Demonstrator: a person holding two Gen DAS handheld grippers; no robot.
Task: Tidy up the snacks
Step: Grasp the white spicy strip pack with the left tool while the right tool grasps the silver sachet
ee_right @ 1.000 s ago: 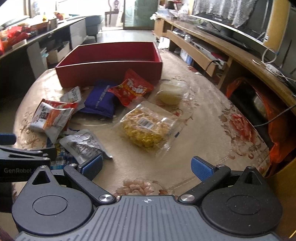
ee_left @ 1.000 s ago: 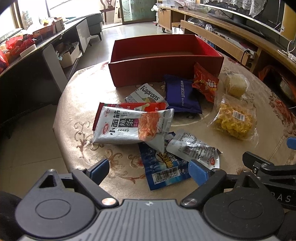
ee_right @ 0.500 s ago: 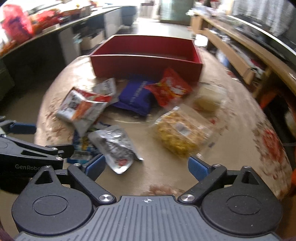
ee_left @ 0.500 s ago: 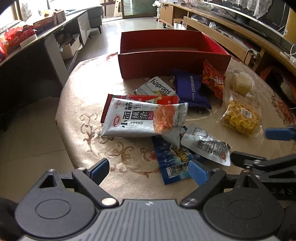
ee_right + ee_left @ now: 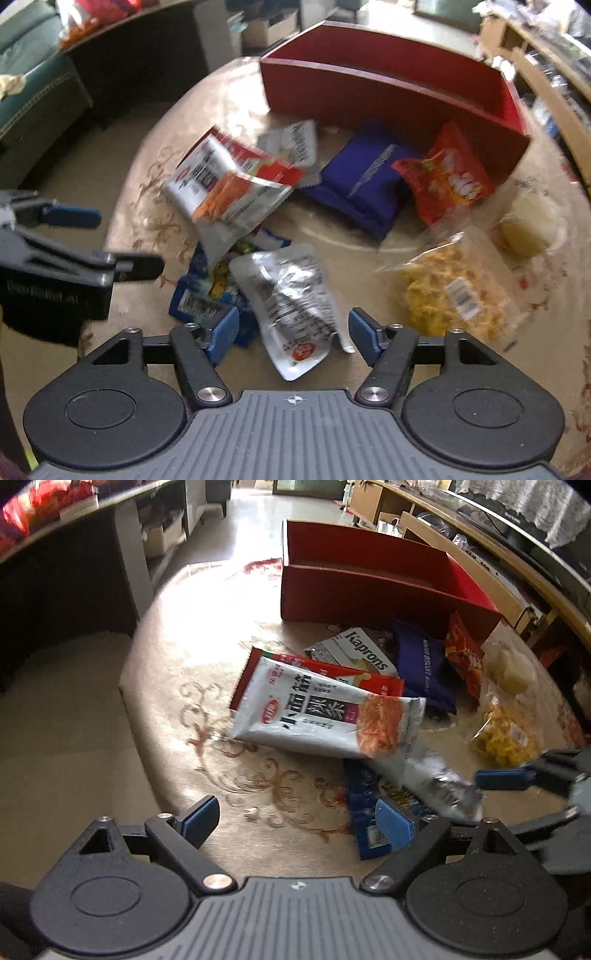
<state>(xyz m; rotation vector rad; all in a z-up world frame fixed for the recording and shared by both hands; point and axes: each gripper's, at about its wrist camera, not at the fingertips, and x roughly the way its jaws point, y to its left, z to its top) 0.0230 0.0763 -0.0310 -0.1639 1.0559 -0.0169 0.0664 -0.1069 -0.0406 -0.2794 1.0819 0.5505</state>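
Snack packets lie scattered on a round table in front of an open red box (image 5: 388,96). My right gripper (image 5: 293,334) hangs low over a silver pouch (image 5: 291,295). Its jaws are closing with the pouch's lower end between them, and the pads do not press on it. My left gripper (image 5: 297,823) stands open over bare tablecloth, its right finger above a blue packet (image 5: 365,805). Just ahead of it lies a white noodle-snack packet (image 5: 317,716) on a red one. The silver pouch (image 5: 439,782) and the right gripper's blue fingertip (image 5: 506,779) show at the right of the left wrist view.
A purple biscuit pack (image 5: 369,181), an orange-red chip bag (image 5: 447,177), a clear bag of yellow snacks (image 5: 454,291) and a pale wrapped cake (image 5: 528,225) lie to the right. A Kaprons packet (image 5: 354,653) sits near the box. The table edge (image 5: 140,716) drops off on the left.
My right gripper has swung left and down over the silver pouch, and its jaws have narrowed around it. My left gripper has shifted and rolled slightly, staying open.
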